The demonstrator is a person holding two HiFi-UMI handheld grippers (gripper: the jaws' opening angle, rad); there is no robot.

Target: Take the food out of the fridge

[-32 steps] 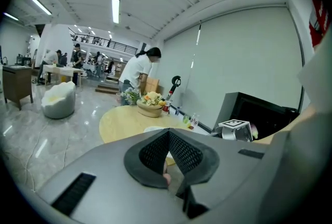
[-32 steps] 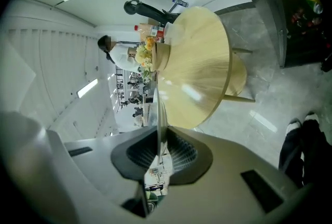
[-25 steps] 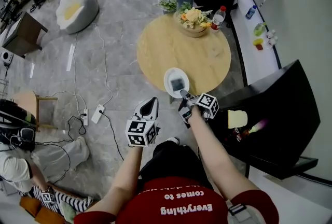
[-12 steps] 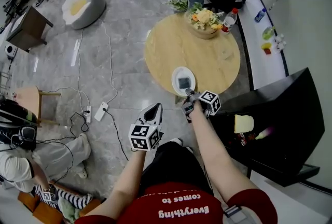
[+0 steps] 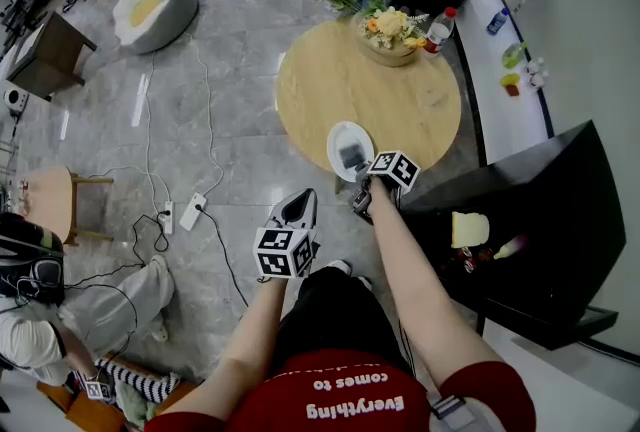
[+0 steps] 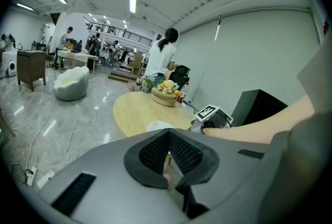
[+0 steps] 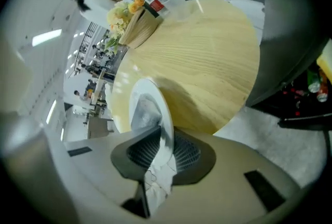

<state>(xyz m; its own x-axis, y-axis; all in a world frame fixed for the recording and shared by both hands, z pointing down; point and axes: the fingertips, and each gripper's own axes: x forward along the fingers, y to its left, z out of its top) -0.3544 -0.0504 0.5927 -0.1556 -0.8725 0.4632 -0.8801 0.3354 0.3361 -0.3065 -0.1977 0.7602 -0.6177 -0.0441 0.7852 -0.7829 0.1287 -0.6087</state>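
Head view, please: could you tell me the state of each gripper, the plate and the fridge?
Right gripper: shut on the plate's rim.
Left gripper: shut, empty.
Plate: held at the near edge of the table, carrying a grey item.
Fridge: open, food still inside.

A round wooden table [image 5: 330, 85] stands on glossy grey marble floor [image 5: 220, 120].
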